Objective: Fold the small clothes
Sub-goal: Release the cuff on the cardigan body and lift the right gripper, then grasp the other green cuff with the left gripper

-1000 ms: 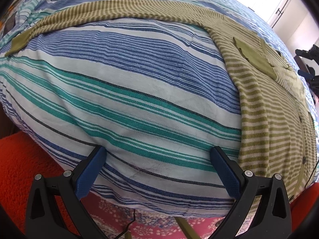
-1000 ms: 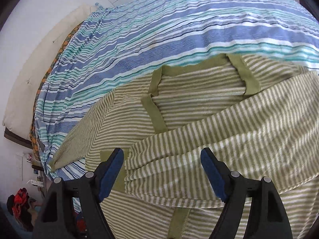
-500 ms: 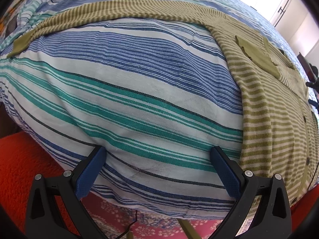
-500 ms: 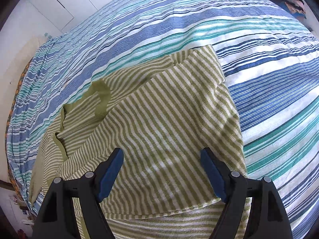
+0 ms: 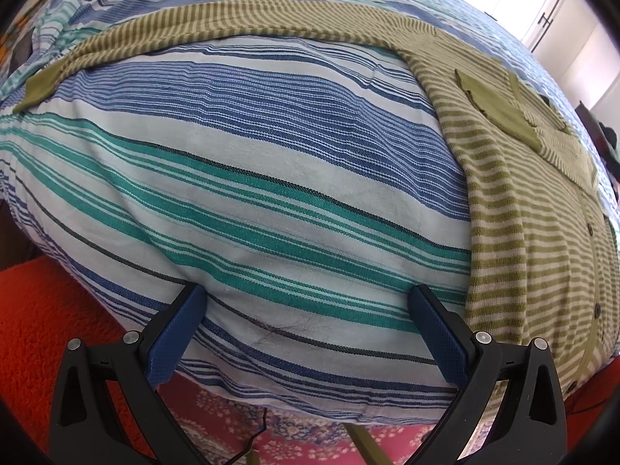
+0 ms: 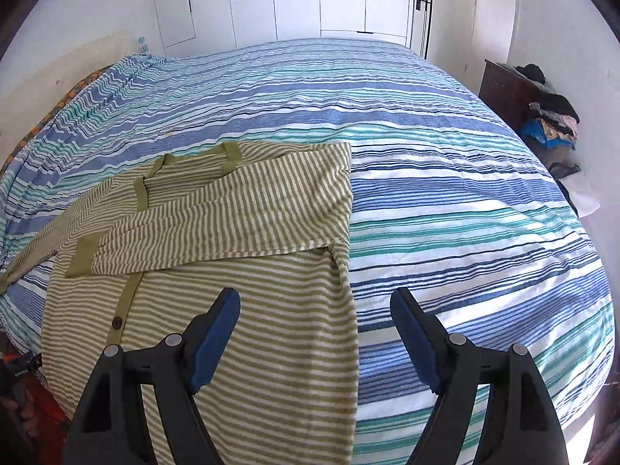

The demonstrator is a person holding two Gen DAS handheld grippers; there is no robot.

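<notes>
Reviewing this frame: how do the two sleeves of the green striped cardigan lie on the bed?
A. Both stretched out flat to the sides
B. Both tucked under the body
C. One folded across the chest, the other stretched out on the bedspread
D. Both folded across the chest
C: in the right wrist view one sleeve lies across the cardigan, while the other sleeve stretches over the bedspread.

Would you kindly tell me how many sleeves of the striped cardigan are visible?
2. One sleeve lies folded across the cardigan front; the other sleeve stretches out over the striped bedcover.
</notes>
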